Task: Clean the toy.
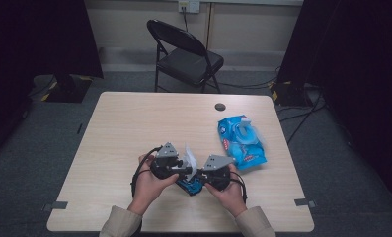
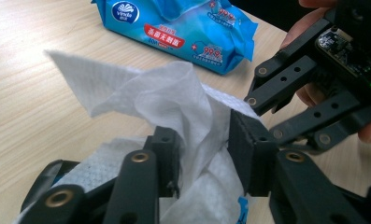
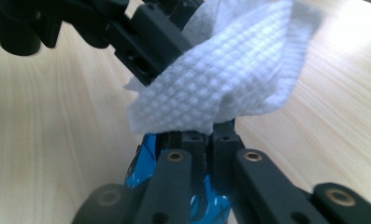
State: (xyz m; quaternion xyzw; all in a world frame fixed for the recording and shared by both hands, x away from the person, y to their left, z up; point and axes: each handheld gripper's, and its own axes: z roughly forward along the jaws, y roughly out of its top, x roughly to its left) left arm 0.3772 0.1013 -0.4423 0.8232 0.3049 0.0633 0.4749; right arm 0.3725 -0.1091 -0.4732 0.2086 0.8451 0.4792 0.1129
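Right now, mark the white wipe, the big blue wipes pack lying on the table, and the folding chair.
white wipe [image 2: 174, 93]: left gripper view, on its crumpled upper fold.
big blue wipes pack [image 1: 242, 140]: high view, on the middle of its top face.
folding chair [image 1: 188, 63]: high view, on the seat.

Black folding chair [image 1: 186, 54], grey carpet [image 1: 60, 128]
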